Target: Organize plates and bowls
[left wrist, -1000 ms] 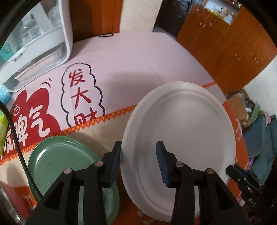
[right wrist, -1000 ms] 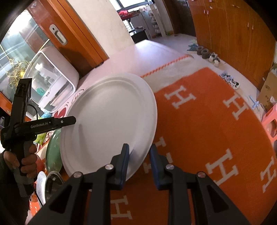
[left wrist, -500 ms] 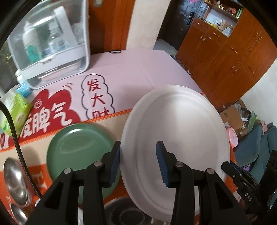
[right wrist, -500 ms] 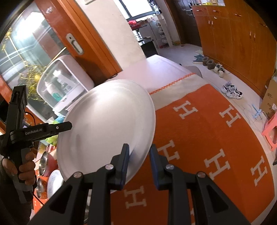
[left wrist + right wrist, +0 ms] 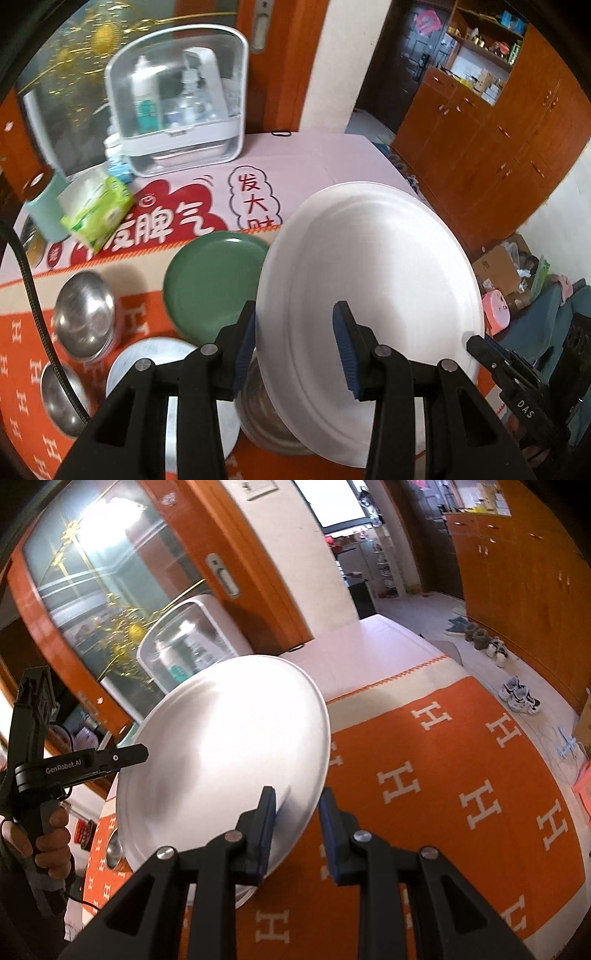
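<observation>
A large white plate [image 5: 369, 273] is held tilted in the air above the table; it also shows in the right wrist view [image 5: 221, 746]. My right gripper [image 5: 295, 805] is shut on its near rim, and its tip shows in the left wrist view [image 5: 491, 354]. My left gripper [image 5: 293, 343] is open, one finger at each side of the plate's other edge, not clamping. A green plate [image 5: 210, 280] lies flat on the table. Steel bowls [image 5: 85, 314] and a pale plate [image 5: 166, 373] lie at the lower left. Another steel bowl [image 5: 266, 417] sits under the white plate.
A clear-lidded storage box [image 5: 177, 103] of bottles stands at the table's far side, with a green tissue pack [image 5: 96, 214] and a teal cup [image 5: 44, 206] beside it. The orange cloth [image 5: 461, 794] covers the table. Wooden cabinets [image 5: 498, 129] stand on the right.
Both grippers and the white plate have risen well above the table, so more of the table, bowls and storage box has come into view. The plate is tilted more steeply.
</observation>
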The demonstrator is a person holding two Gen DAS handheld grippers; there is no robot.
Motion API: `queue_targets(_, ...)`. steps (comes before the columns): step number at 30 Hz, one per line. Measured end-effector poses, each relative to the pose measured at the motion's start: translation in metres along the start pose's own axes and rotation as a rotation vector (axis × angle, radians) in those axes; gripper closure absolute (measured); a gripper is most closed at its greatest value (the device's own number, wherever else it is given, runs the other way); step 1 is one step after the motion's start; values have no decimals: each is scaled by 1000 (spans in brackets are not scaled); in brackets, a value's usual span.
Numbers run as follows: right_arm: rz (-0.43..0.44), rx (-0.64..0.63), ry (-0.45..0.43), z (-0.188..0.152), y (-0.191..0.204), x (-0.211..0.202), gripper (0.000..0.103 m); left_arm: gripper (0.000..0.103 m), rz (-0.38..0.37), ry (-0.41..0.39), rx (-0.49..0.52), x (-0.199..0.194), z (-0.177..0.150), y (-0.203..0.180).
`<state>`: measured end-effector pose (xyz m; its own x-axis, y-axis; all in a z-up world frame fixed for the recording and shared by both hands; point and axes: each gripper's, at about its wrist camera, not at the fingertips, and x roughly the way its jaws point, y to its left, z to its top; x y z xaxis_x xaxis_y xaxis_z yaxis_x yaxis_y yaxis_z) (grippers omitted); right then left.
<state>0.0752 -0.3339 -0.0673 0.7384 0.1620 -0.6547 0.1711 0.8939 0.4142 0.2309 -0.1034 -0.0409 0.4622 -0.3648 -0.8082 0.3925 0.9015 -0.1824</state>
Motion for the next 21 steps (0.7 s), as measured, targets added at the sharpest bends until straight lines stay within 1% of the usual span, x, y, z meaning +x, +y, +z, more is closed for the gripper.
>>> queue_targets(3,14,-35,0,-9,12,-11,79,64,9,-20,-15,-20,-18,7)
queue_targets(9,16,-119,12,-26,33,-26,79,64,40,-21,-42,-46,-56,20)
queue_targets(15,3,-182,54,-46,51,-33,79,64,77,-21,-63,-66,-100,27)
queue_targets(17,-14,-211,70,-54,58,-35,79,64,83,-19,-73,-70,-114,29)
queue_targets(21,-46,-244,130,-71,69,-34,79,64,90,6,-105,-74,-141,37)
